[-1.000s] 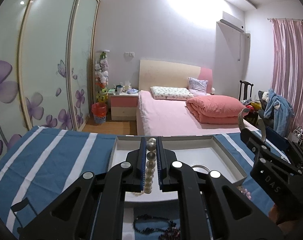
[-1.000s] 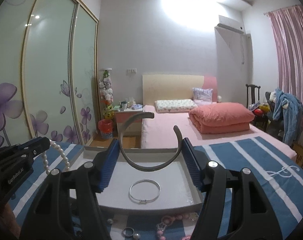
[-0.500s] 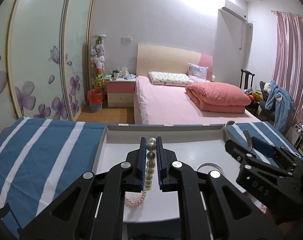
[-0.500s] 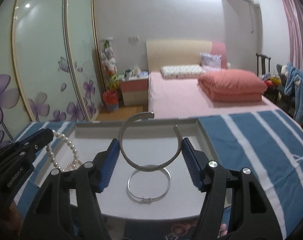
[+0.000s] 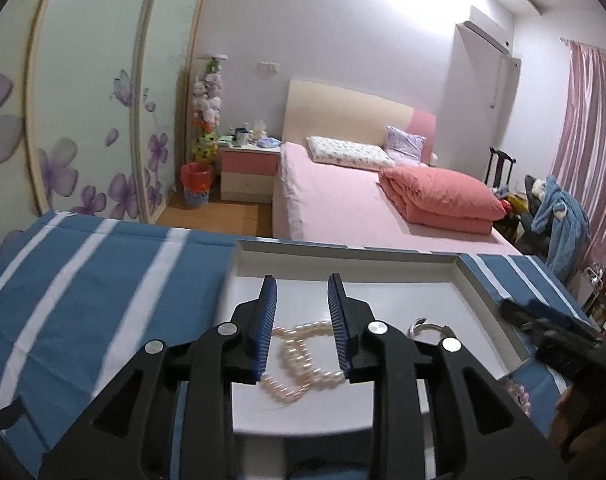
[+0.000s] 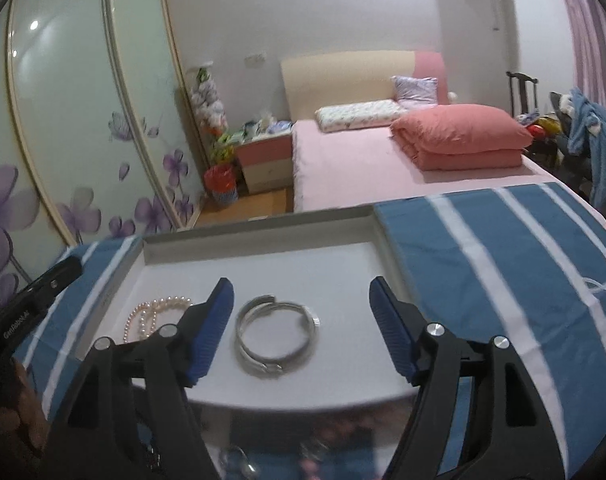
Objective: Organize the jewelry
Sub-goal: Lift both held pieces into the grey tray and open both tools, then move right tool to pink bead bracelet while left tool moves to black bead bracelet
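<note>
White tray [image 6: 259, 229], raised rim; pearl necklace [image 5: 299, 354] left, silver bangles [image 6: 276, 334] centre, bare floor right. Left gripper [image 5: 303, 300] & right gripper [image 6: 301, 300] tilted down, jaws opening, holding nothing.

My grippers' fingers [image 5: 337, 312] are matt black plastic with ribbed blue rubbery pads. The necklace [image 5: 303, 360] is glossy pearly beads; the bangles [image 6: 277, 334] are shiny smooth metal. The tray [image 6: 263, 232] looks smooth, matt and pale grey. The striped tablecloth [image 6: 483, 260] is soft woven cloth.
</note>
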{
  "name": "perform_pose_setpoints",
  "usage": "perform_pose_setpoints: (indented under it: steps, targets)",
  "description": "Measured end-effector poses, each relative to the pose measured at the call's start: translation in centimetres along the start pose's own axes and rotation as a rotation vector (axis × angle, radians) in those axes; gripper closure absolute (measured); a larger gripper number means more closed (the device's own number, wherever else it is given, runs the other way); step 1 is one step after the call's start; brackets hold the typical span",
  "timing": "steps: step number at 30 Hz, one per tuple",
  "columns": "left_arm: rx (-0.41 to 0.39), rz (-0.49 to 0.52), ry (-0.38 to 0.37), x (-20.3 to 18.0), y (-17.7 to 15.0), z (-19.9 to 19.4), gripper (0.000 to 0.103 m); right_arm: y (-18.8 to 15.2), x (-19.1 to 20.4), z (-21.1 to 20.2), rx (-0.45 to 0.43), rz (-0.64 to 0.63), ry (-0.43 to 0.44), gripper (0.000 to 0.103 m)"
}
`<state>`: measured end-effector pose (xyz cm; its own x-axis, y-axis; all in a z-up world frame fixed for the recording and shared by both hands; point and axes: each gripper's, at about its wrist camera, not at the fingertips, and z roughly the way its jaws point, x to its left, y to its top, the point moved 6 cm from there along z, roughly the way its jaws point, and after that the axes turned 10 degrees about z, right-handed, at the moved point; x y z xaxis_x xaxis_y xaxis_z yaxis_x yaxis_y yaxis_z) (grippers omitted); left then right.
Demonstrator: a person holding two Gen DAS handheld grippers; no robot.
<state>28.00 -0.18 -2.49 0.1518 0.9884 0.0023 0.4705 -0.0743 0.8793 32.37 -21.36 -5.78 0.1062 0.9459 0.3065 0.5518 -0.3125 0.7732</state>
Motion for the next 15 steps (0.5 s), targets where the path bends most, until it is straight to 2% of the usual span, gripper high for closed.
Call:
perform_pose_setpoints:
  steps: [6,11,15]
  targets:
    - [0.013,-0.024,0.021,2.4,-2.2,-4.1,0.075,-0.8,-3.7,-3.8,-0.015,0.038,-0.052,0.034]
    - [0.050,-0.042,0.024,3.3,-4.3,-5.6,0.070,-2.7,-5.9,-4.5,0.031,0.055,-0.100,0.035]
    - [0.093,-0.038,0.029,3.5,-5.6,-5.9,0.070,-4.6,-6.9,-3.7,0.102,0.051,-0.146,0.047]
